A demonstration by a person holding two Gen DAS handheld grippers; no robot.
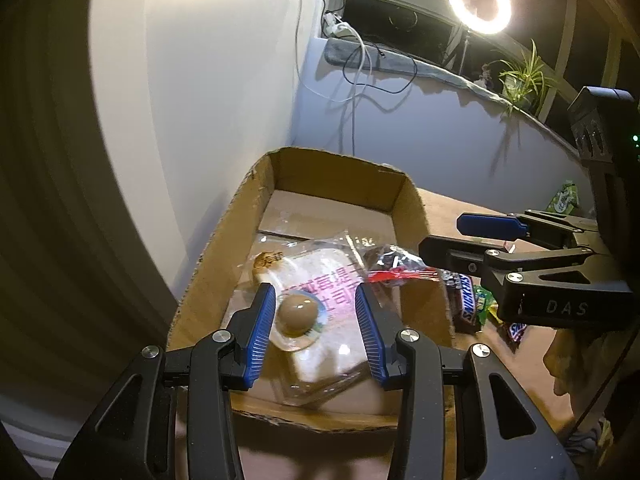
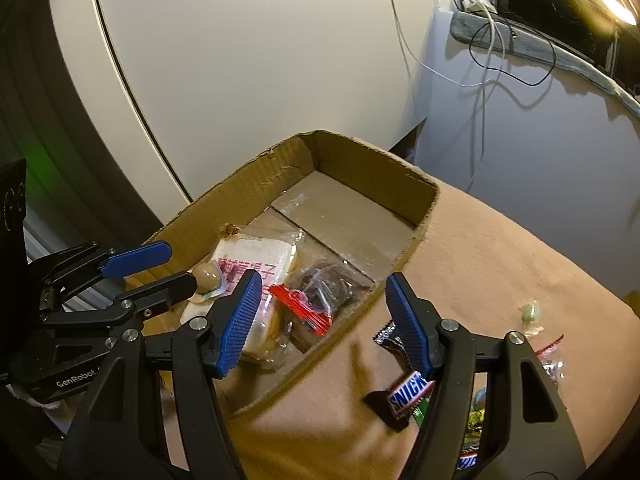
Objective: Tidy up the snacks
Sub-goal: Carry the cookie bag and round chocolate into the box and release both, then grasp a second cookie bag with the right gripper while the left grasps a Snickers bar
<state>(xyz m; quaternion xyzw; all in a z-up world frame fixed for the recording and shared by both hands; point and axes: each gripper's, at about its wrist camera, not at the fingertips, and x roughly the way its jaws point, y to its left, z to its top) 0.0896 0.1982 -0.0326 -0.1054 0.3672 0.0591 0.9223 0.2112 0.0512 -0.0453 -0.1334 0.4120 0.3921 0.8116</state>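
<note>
An open cardboard box sits on a tan cloth surface. Inside it lie a clear-wrapped bread package with pink print and a clear bag of dark snacks with a red seal. A brown round snack in a clear cup rests on the bread, between the pads of my left gripper, which stands open; the right pad is well off it. My right gripper hovers open and empty over the box's right wall.
Snickers bars and several green and clear wrapped candies lie on the cloth right of the box. A white wall stands behind the box. A ring light, loose cables and a plant line the window ledge.
</note>
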